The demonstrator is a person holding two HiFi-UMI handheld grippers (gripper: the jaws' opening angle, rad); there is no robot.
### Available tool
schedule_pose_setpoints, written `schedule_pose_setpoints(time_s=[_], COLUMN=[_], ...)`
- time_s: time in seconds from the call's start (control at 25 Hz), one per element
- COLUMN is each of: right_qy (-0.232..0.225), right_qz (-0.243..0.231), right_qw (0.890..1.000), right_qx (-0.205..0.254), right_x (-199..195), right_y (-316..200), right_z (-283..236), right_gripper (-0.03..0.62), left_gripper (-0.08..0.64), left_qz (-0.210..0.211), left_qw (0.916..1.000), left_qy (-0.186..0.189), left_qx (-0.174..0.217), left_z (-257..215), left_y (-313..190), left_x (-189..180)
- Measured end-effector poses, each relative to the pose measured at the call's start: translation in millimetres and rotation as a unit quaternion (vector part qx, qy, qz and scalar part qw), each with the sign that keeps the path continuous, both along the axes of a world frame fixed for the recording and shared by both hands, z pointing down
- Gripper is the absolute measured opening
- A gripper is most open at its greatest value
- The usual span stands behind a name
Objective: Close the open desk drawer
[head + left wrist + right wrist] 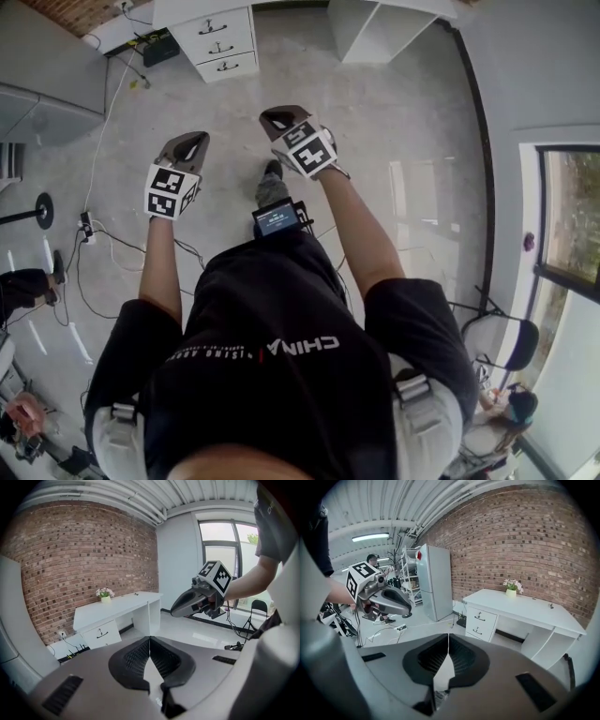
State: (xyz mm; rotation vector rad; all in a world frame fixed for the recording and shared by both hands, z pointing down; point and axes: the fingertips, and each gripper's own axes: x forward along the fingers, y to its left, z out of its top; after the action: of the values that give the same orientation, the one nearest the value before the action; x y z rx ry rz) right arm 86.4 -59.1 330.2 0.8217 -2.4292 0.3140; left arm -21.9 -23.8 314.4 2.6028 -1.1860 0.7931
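Though set well away, drawers (223, 42) face the person (281, 375).

Bare floor (394, 112) lies open between the person and the white desk (525, 605), giving a straight, unblocked way to the drawer unit (222, 42). Loose cables (112, 246) and a power strip (85, 226) trail over the floor off to the left. A tall fridge (433, 581) stands left of the desk, apart from it, the knee space (513, 633) right of the drawers is open, and a small flower pot (511, 592) sits at the back of the desk top.
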Motion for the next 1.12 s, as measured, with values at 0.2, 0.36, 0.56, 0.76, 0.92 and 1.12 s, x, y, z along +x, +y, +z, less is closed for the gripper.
schedule_pose_setpoints(time_s=[0.2,0.36,0.56,0.76,0.92,1.12], right_qy=[0.013,0.007,0.017,0.028,0.033,0.044], right_qz=[0.004,0.017,0.002,-0.013,-0.021,-0.028], right_qw=[1.0,1.0,1.0,1.0,0.999,0.998], right_qx=[-0.004,-0.002,0.002,-0.003,0.004,0.027], right_x=[15,27,41,63,91,123], right_y=[68,96,113,107,102,79], right_z=[6,-4,-6,-8,-14,-23], right_gripper=[0.015,0.015,0.015,0.015,0.015,0.015], left_gripper=[0.012,0.012,0.012,0.012,0.012,0.012], left_qz=[0.007,0.018,0.029,0.014,0.002,-0.005], left_qw=[1.0,0.9998,0.9995,0.9996,0.9998,0.9998], left_qy=[0.004,0.001,-0.009,-0.022,-0.015,-0.007], left_qx=[0.0,0.006,0.011,0.01,0.011,0.018], left_z=[3,-5,-7,-9,-9,-10], left_y=[59,83,100,96,90,77], left_x=[13,30,55,72,94,126])
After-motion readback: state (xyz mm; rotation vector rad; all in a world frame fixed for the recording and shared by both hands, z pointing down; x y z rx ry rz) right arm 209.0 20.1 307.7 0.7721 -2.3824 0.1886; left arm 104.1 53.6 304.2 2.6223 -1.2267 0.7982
